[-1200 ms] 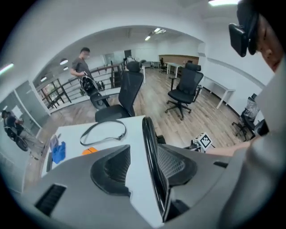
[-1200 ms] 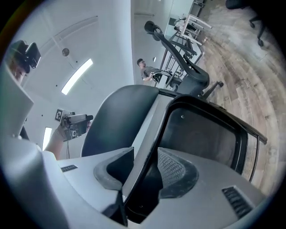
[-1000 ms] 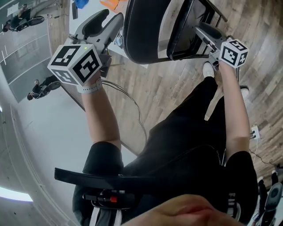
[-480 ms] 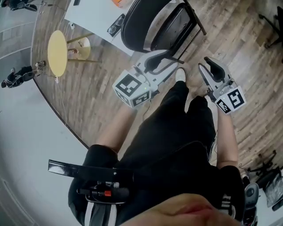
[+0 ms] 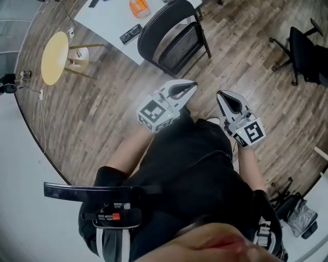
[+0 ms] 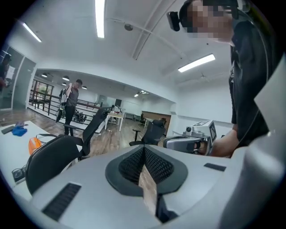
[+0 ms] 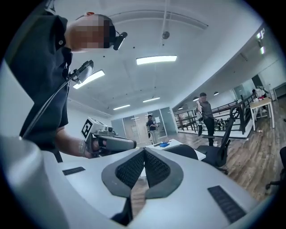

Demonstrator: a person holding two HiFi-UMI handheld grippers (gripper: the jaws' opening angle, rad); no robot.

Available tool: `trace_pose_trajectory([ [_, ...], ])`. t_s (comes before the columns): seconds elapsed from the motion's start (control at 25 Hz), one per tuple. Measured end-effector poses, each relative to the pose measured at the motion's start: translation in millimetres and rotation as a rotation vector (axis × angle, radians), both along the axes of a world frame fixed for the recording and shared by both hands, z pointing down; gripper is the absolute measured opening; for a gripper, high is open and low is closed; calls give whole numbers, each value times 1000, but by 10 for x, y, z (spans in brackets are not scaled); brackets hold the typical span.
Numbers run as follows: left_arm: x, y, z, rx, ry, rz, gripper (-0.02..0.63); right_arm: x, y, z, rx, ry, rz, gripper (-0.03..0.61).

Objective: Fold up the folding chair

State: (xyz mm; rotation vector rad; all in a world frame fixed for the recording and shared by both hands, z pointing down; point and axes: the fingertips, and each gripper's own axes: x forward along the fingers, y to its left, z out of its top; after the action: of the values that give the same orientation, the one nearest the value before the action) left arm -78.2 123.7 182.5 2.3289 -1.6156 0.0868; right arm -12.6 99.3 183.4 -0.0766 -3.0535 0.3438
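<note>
The black folding chair (image 5: 171, 37) stands on the wood floor against the corner of a white table (image 5: 110, 20); it also shows in the left gripper view as the black folding chair (image 6: 51, 159). Both grippers are held close in front of my body, well apart from the chair. The left gripper (image 5: 193, 84) and the right gripper (image 5: 219, 93) sit side by side and point toward it. Both have just been closing. In the gripper views the left gripper (image 6: 144, 148) and the right gripper (image 7: 144, 152) have their pads pressed together with nothing between them.
On the table lie an orange item (image 5: 139, 7) and a dark flat object (image 5: 130, 33). A round yellow stool (image 5: 54, 57) stands at the left and a black office chair (image 5: 306, 48) at the right. People stand far off in the hall.
Both grippers have drawn back from the chair toward my body and their jaws have closed empty. The chair now sits farther away, at the top of the head view.
</note>
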Motion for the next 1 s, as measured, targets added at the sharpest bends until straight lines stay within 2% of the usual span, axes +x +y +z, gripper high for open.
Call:
trace_pose_trajectory([
  [0.2, 101, 168, -180, 54, -22, -53, 5, 46, 174, -273, 39, -7, -67, 11],
  [0.44, 202, 231, -324, 87, -1, -74, 5, 100, 210, -428, 53, 5, -71, 11],
  [1.0, 224, 125, -446, 111, -26, -27, 5, 9, 221, -596, 76, -10, -80, 11],
])
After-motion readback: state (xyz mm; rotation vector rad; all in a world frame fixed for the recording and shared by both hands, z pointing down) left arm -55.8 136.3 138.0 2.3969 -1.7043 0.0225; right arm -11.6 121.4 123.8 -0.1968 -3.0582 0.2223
